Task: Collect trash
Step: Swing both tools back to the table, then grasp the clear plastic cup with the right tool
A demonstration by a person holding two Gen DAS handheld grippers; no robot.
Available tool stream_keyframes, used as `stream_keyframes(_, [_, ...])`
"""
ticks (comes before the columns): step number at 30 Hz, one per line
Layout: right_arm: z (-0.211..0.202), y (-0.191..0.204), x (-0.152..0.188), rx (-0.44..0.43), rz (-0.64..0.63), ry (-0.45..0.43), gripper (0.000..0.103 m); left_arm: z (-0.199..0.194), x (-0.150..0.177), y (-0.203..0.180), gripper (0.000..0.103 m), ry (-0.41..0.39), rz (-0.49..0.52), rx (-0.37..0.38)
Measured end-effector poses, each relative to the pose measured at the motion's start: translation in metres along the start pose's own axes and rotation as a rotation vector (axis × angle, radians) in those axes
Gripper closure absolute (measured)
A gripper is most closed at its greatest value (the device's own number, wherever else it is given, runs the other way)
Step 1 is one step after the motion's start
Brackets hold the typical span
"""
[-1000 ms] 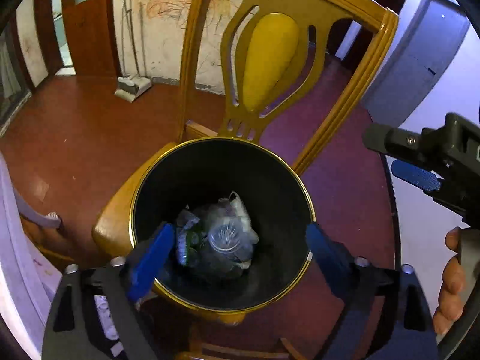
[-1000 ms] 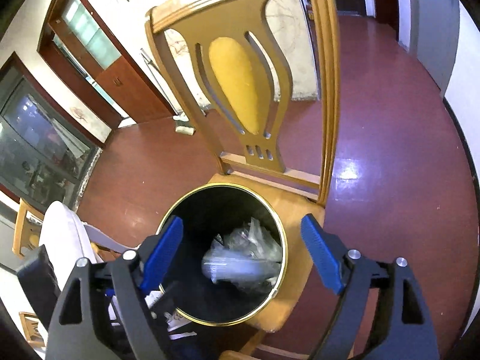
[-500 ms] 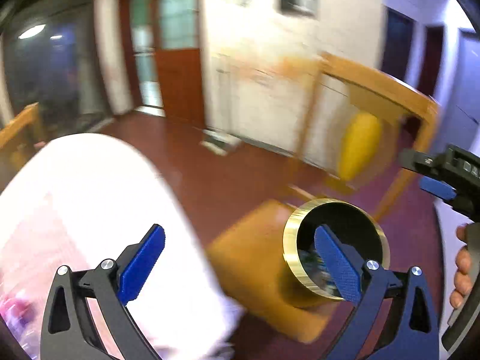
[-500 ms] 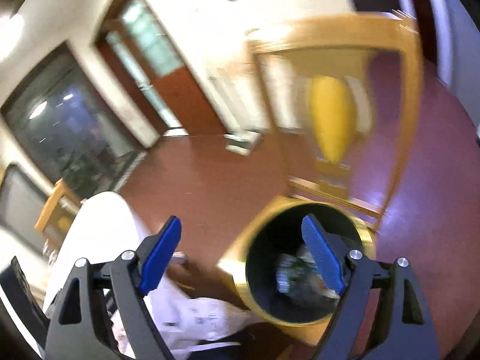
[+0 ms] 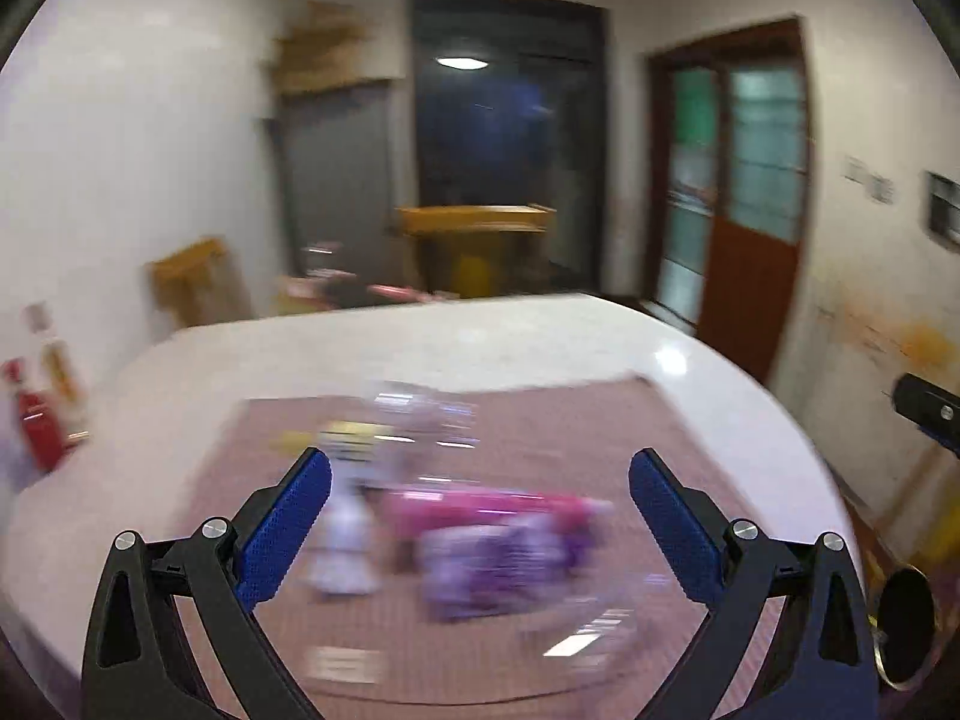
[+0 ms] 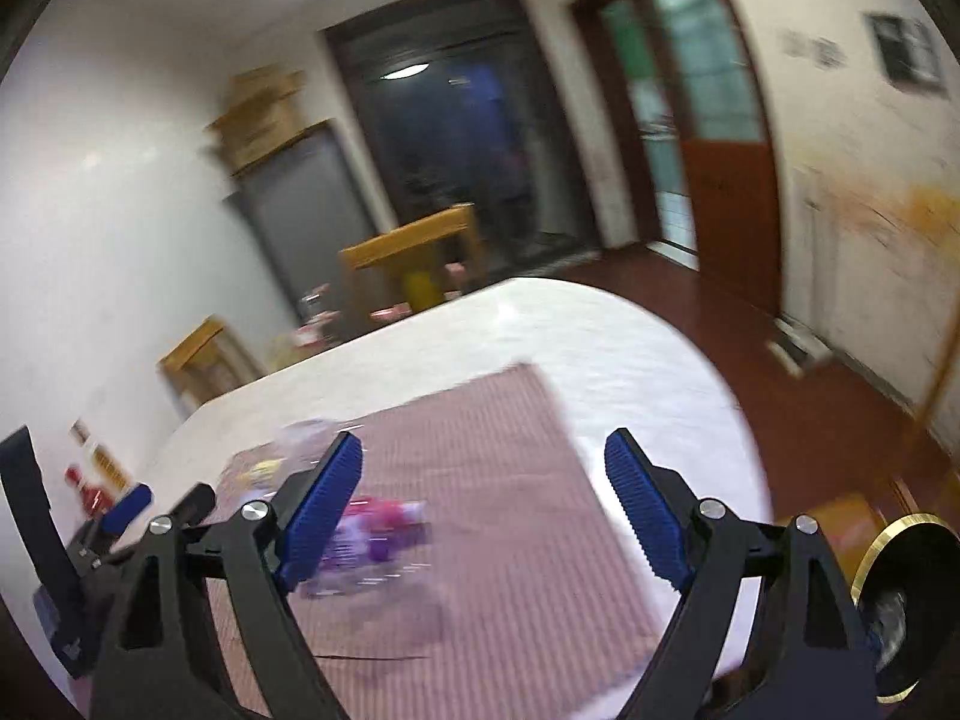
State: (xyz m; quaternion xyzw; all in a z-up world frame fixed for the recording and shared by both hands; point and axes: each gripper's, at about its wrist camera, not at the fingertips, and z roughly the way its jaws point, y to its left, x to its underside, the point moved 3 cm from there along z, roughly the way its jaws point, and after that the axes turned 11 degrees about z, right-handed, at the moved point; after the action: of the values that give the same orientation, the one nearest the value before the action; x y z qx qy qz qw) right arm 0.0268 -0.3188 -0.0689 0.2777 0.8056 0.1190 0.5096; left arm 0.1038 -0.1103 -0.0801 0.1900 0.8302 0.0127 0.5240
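**A:** What do the two wrist cameras show?

**B:** Both look across a round white table (image 5: 492, 348) with a pinkish striped mat (image 5: 540, 420) laid on it. Everything is smeared by motion blur.

**A:** Where is the trash?

**B:** It lies on the mat, toward the near-left part of the table. In the left view there is a pink and purple wrapper (image 5: 498, 534), a pale crumpled piece (image 5: 345, 546) just beside it on the left, and clear plastic (image 5: 420, 414) farther back. What each piece is exactly cannot be told through the blur. In the right view the same pink and purple wrapper (image 6: 375, 531) sits close to the inner face of the left finger.

**A:** And the grippers?

**B:** The left gripper (image 5: 480, 516) has its jaws spread wide with nothing between them, above the trash. The right gripper (image 6: 483, 498) also has its jaws wide and empty, over the mat.

**A:** Anything else?

**B:** A black bin with a gold rim (image 6: 900, 606) shows at the lower right edge of the right view, off the table's right edge, with something pale inside. A red bottle (image 5: 36, 426) stands by the table's far-left edge.
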Motion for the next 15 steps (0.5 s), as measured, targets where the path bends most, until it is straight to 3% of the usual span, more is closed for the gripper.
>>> stream_keyframes(2, [0.008,0.032,0.007,-0.049,-0.061,0.025,0.019,-0.008,0.004,0.029,0.006,0.000,-0.023,-0.062])
stream_keyframes(7, [0.024,0.078,0.028,-0.116,-0.158,0.105,0.018,-0.018,0.029,0.076,0.006,0.022,-0.103,-0.099])
stream_keyframes(11, [0.047,0.097,0.052,-0.102,-0.227,0.196,0.017,-0.014,0.043,0.092,0.006,0.047,-0.138,-0.115])
stream_keyframes(15, [0.065,0.107,0.087,-0.034,-0.308,0.271,0.017,-0.010,0.058,0.114,0.006,0.064,-0.173,-0.106])
